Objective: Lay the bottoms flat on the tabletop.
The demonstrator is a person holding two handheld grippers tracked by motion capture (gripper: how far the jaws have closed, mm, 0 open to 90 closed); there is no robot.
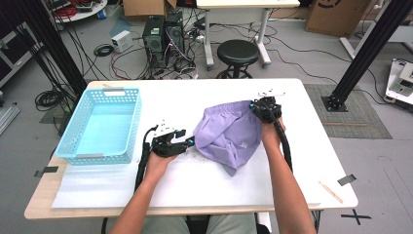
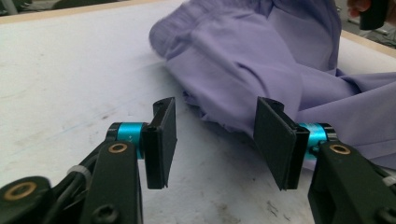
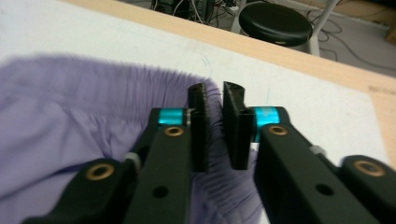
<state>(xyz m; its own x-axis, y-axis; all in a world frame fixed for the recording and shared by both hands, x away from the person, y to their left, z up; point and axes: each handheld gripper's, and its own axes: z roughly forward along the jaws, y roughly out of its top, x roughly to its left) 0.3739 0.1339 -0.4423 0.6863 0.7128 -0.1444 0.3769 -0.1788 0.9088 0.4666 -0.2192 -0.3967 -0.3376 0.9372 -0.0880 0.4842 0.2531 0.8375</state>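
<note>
A pair of purple shorts (image 1: 229, 134) lies crumpled in the middle of the white table (image 1: 195, 187). My right gripper (image 1: 254, 105) is at the far right corner of the shorts. In the right gripper view its jaws stand nearly together, with the gathered waistband (image 3: 214, 135) pinched between them (image 3: 215, 93). My left gripper (image 1: 191, 142) rests low on the table at the left edge of the shorts. In the left gripper view its jaws are wide apart (image 2: 217, 121) with nothing between them, and the folded cloth (image 2: 261, 51) lies just beyond the tips.
A light blue plastic basket (image 1: 97, 157) stands at the table's left side. A wooden stick (image 1: 331, 191) and a strip of grey tape (image 1: 347, 179) lie near the front right corner. A black stool (image 1: 237, 51) and computer towers (image 1: 163, 34) stand beyond the far edge.
</note>
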